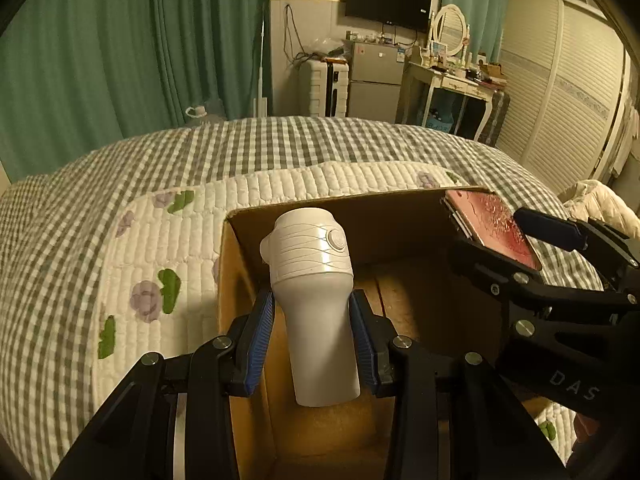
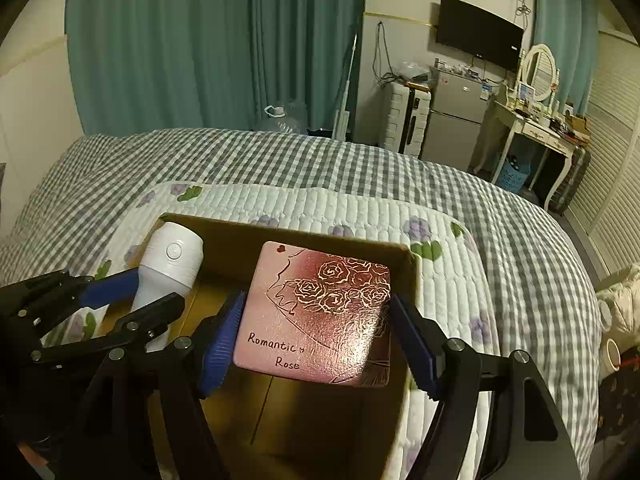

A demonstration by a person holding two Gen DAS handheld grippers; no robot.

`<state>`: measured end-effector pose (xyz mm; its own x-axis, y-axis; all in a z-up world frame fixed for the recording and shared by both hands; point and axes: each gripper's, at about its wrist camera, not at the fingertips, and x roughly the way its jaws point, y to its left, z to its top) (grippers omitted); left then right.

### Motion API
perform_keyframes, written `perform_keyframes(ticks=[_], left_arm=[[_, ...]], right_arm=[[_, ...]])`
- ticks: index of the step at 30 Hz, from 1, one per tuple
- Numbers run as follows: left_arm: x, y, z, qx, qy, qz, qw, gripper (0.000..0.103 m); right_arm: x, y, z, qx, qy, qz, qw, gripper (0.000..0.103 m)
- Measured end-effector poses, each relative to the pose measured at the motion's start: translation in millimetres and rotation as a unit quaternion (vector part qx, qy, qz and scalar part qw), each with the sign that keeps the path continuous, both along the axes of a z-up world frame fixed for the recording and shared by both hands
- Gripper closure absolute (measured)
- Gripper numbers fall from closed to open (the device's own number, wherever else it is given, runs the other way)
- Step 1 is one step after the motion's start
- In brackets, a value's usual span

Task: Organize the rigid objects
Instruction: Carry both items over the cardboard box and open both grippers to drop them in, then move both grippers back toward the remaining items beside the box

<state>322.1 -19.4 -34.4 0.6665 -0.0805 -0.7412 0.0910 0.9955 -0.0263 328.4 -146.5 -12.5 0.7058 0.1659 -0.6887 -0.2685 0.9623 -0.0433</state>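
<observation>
My left gripper (image 1: 312,332) is shut on a white handheld device (image 1: 314,300) with a ribbed head and a round button, held upright over the left side of an open cardboard box (image 1: 280,210). My right gripper (image 2: 318,340) is shut on a pink tin (image 2: 320,312) printed with roses and "Romantic Rose", held over the right side of the same box (image 2: 224,232). The tin also shows in the left wrist view (image 1: 494,228), and the white device in the right wrist view (image 2: 170,272), with the left gripper (image 2: 120,304) around it.
The box sits on a white floral quilt (image 1: 168,248) over a grey checked bedspread (image 1: 280,140). A cream blanket (image 2: 624,300) lies at the bed's right edge. Green curtains, a fridge, a suitcase and a dressing table (image 1: 452,80) stand beyond the bed.
</observation>
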Motion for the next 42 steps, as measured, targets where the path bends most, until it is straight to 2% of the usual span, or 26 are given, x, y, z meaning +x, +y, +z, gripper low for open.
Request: perform_keyframes(ticks=[8, 9, 11, 13, 14, 19, 24, 28, 31, 37, 42], left_arm=[[-1.5, 1.7, -5.2, 0.001, 0.008, -0.002, 1.0000, 0.063], [-4.3, 1.7, -1.7, -0.002, 0.006, -0.003, 1.0000, 0.060], [-11.5, 0.7, 9.0, -0.004, -0.003, -0.008, 1.0000, 0.049], [-20.7, 0.8, 23.4, 0.002, -0.018, -0.005, 0.9998, 0.019], [-27.6, 1.7, 32.7, 0.007, -0.027, 0.002, 0.9996, 0.015], [-58.6, 11.4, 77.3, 0.005, -0.046, 0.020, 0.9987, 0.013], [-103.5, 16.0, 126.9, 0.003, -0.076, 0.032, 0.9966, 0.005], [-141.9, 14.2, 161.7, 0.004, -0.100, 0.029, 0.9946, 0.000], [-172.0, 13.3, 177.0, 0.010, -0.115, 0.020, 0.9931, 0.000], [-211.9, 18.3, 172.0, 0.009, -0.120, 0.011, 0.9926, 0.000], [-234.4, 26.4, 133.7, 0.021, -0.107, 0.004, 0.9940, 0.000]], right_arm=[[10.0, 1.4, -9.4, 0.011, -0.003, 0.002, 1.000, 0.030], [9.1, 1.5, -8.7, 0.013, -0.003, 0.001, 1.000, 0.029], [2.8, 0.1, -1.7, 0.013, -0.013, -0.006, 1.000, 0.018], [-6.2, -1.9, 11.0, -0.004, -0.033, -0.018, 0.999, 0.017], [-10.3, -3.9, 19.0, -0.008, -0.037, -0.019, 0.999, 0.017], [-37.9, -18.8, 69.2, -0.016, -0.055, -0.028, 0.998, 0.017], [-86.8, -33.7, 126.3, -0.007, -0.082, -0.038, 0.996, 0.009], [-129.2, -38.5, 157.0, -0.004, -0.096, -0.038, 0.995, 0.004], [-161.2, -41.0, 174.4, -0.003, -0.106, -0.039, 0.994, 0.001], [-215.6, -45.8, 180.2, 0.015, -0.107, -0.036, 0.993, 0.000], [-244.9, -40.2, 145.1, 0.018, -0.085, -0.026, 0.996, 0.000]])
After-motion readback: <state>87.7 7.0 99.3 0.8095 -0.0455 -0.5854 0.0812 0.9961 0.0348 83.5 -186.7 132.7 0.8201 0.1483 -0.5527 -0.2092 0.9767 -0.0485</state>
